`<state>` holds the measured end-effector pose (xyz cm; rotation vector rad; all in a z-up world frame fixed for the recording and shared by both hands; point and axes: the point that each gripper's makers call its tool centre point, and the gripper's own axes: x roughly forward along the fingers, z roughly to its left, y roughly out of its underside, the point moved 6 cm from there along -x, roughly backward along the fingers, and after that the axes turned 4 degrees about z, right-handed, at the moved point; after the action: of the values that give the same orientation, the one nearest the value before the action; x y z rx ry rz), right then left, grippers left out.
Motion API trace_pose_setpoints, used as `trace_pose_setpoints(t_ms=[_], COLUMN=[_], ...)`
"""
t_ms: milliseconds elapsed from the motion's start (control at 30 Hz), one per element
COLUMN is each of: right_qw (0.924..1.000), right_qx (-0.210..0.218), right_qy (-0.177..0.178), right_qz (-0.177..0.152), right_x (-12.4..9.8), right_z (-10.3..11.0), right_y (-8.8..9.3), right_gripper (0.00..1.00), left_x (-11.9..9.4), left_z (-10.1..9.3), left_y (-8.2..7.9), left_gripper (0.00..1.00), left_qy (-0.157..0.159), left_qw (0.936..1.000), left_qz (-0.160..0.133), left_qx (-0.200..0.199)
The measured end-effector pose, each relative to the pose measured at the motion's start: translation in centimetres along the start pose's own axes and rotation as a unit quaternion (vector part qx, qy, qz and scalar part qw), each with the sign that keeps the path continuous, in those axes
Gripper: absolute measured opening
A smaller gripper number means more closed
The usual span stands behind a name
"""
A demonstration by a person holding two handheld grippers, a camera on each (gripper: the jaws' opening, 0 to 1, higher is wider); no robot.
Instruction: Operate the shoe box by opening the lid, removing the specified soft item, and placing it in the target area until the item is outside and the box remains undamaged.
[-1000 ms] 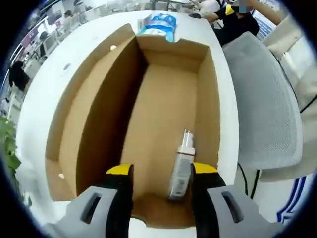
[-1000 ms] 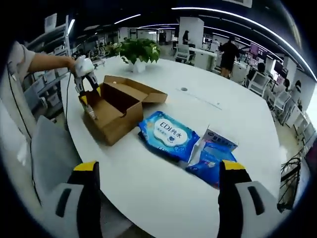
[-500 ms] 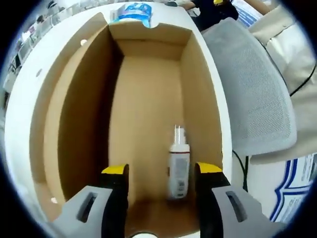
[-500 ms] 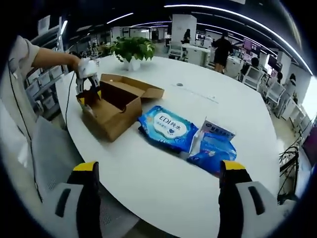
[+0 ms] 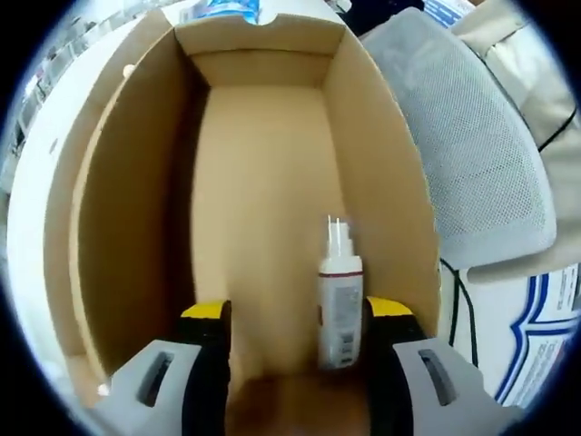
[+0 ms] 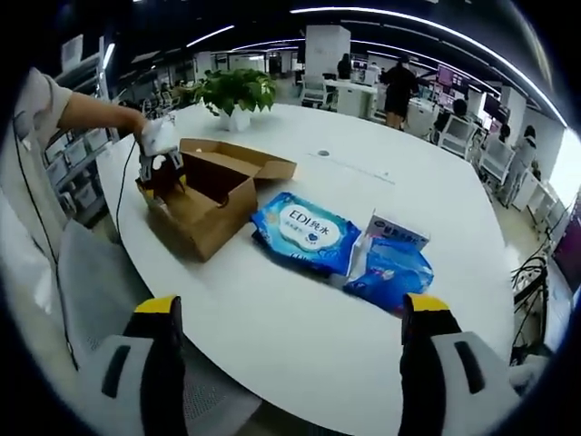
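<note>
Spray bottle (image 5: 340, 295) lies in the shoe box (image 5: 118, 191), between the spread left tongs (image 5: 295, 318).

Long ceiling lights (image 6: 399, 23) glow far ahead of the right gripper, and the white table (image 6: 300, 318) between its jaws looks bright and clear. Things bend round at the edges of both views. Ahead of the left gripper, the box (image 5: 263, 182) is shadowed on one inside wall, and it looks a little smeary.

Grey tool (image 5: 290, 313) jaws, yellow tips; beige sleeve (image 6: 38, 98)
</note>
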<state>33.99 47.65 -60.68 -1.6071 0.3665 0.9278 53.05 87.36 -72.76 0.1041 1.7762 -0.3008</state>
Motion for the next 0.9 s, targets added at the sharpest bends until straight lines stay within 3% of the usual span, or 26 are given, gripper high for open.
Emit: trace_pose_setpoints(t_ms=[167, 567, 667, 833, 900], right_qw=[1.0, 0.9999, 0.9999, 0.9999, 0.9999], right_qx=[0.0, -0.006, -0.009, -0.008, -0.01], right_qy=[-0.001, -0.007, -0.007, -0.01, -0.012], right_qz=[-0.001, -0.004, -0.006, -0.007, -0.005], right_x=[0.0, 0.6, 0.7, 0.8, 0.9], right_z=[0.3, 0.9, 0.9, 1.0, 1.1], right_y=[0.0, 0.0, 0.0, 0.1, 0.2], right_gripper=[0.95, 0.91, 0.89, 0.87, 0.87], left_x=[0.2, 0.4, 0.5, 0.6, 0.6], left_z=[0.0, -0.8, -1.0, -0.5, -0.1], left_y=[0.1, 0.2, 0.1, -0.5, -0.6], left_gripper=[0.58, 0.48, 0.43, 0.25, 0.23], left_qy=[-0.008, -0.008, -0.009, -0.033, -0.045], left_qw=[0.9999, 0.9996, 0.9996, 0.9984, 0.9978], left_qz=[-0.005, -0.012, -0.015, -0.04, -0.044], left_qx=[-0.01, -0.023, -0.021, -0.023, -0.02])
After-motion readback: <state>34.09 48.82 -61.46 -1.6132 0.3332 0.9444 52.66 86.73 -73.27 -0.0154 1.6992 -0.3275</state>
